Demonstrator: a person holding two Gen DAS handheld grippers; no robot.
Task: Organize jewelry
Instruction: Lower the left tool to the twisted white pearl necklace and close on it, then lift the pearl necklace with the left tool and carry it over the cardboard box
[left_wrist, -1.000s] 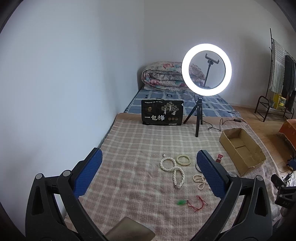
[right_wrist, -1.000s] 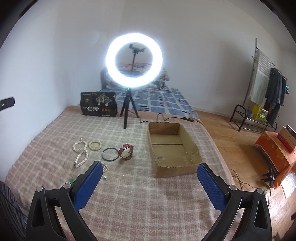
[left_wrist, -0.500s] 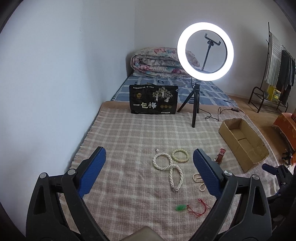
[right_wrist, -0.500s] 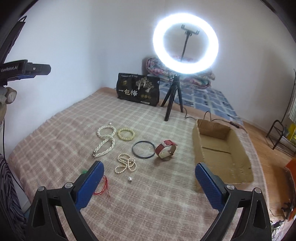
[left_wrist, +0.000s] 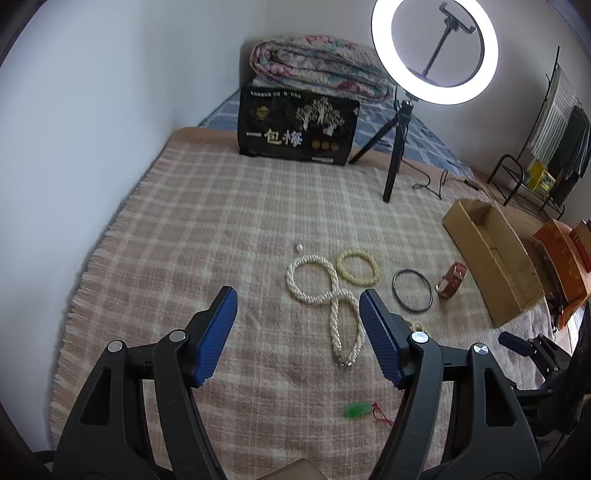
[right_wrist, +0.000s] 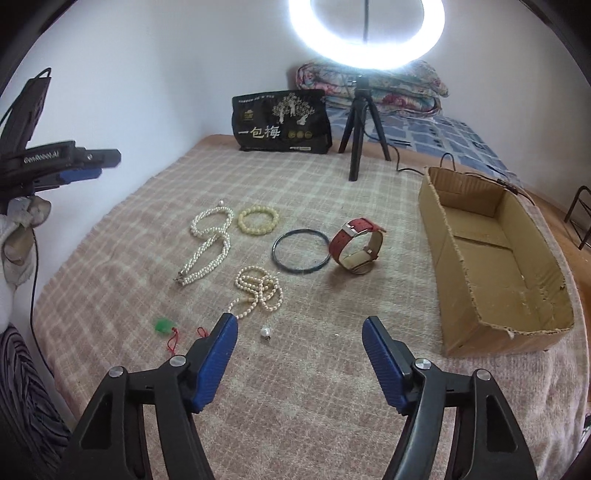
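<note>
jewelry lies ahead of both spread, empty claws, left gripper (left_wrist: 298, 317) and right gripper (right_wrist: 299, 334); best pinch the pearl necklace (right_wrist: 258, 288) low, by its bunched strands.

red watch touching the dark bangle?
Cannot tell. In the right wrist view the red watch overlaps the dark bangle at its right rim; the left wrist view shows a slim gap, but the watch stands upright, so neither settles it.

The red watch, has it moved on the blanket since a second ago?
No. In the right wrist view the red watch lies beside the dark bangle, left of the cardboard box, as before. Only the camera came closer.
</note>
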